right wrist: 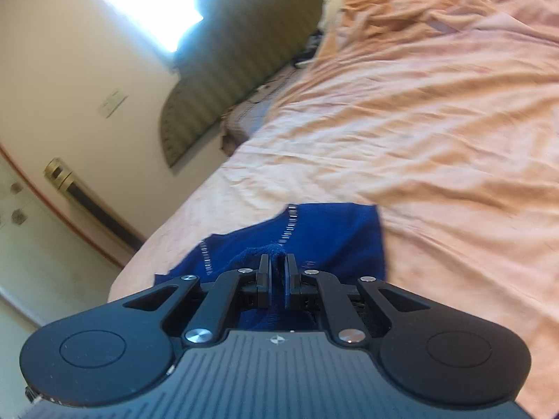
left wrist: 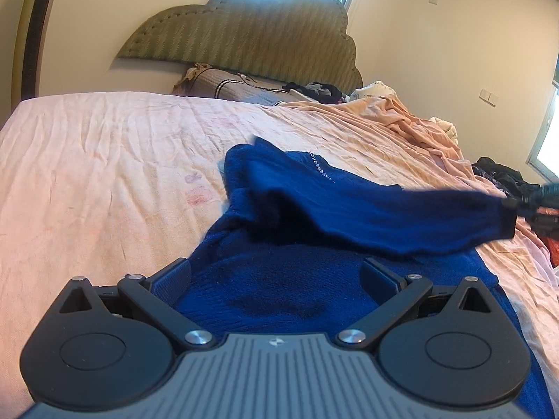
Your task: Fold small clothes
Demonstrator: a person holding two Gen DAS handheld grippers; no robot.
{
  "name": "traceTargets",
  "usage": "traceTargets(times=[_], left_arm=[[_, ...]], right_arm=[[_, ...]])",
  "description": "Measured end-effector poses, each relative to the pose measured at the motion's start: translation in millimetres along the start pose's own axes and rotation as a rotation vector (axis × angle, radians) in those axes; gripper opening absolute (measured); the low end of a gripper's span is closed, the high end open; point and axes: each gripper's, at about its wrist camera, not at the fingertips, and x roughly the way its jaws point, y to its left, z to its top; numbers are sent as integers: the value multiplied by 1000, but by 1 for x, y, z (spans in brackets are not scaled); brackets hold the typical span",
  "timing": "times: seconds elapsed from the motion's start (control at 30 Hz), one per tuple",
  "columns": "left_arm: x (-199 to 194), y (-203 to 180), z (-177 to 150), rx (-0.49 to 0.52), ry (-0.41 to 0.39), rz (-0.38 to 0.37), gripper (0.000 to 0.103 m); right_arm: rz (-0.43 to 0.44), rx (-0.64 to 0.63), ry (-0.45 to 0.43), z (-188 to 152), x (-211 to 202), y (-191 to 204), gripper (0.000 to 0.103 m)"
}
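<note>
Jaws of our right gripper [right wrist: 278, 274] pinch the blue sweater's [left wrist: 314, 293] sleeve, carrying it over the body spread on the bed [left wrist: 104, 160], while our left gripper [left wrist: 276, 276] hovers wide, holding nothing.
</note>
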Motion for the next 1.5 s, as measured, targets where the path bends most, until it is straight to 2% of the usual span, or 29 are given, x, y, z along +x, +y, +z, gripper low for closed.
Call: traceTargets(times=[0.13,0.2,0.4,0.5,0.67,0.77,0.87,0.93,0.97,1.03,1.1,1.13,1.2,1.23,1.27,1.3,1.33,1.4,1.47,1.5], left_arm=[[0,0,0,-2,1,1,103],[1,-1,0,0,2,4,103],[1,1,0,-3,3,6,103],[1,1,0,-5,4,5,103],[0,0,0,-3,5,11,103],[-3,1,2,-12,-10,21,103],[-7,-1,24,3,-43,45,103],[3,-7,51,84,-84,122,103],[14,-10,64,124,-80,158,103],[45,-11,89,183,-33,183,103],[73,-7,104,186,3,187,96],[86,-3,111,165,31,186,96],[109,7,117,89,106,137,95],[120,11,117,53,154,110,85],[128,13,116,37,179,97,62],[135,13,115,40,200,94,51],[141,11,113,54,222,104,31],[152,9,109,91,250,146,27],[153,8,109,107,234,157,11],[152,6,110,116,222,163,11]], right_arm=[[-71,7,49,-14,13,-21,10],[-97,16,45,-17,15,-29,10],[-90,84,-7,-8,-4,-48,10],[-119,56,16,-8,-4,-48,10],[-136,86,10,-8,-6,-57,10],[-150,84,38,-13,-3,-61,10],[-147,53,47,-16,-1,-56,10],[-136,55,44,-14,-1,-56,10],[-134,56,43,-14,-1,-56,10],[-134,56,44,-13,0,-57,10],[-131,56,45,-13,0,-57,10],[-132,55,46,-13,0,-57,10],[-130,49,50,-13,1,-58,10],[-125,47,52,-13,1,-58,10],[-121,45,52,-13,1,-59,10],[-117,43,52,-13,1,-59,10],[-112,40,52,-13,0,-59,10],[-103,34,52,-14,0,-59,10],[-96,28,54,-14,0,-59,10],[-97,23,50,-14,-1,-58,10]])
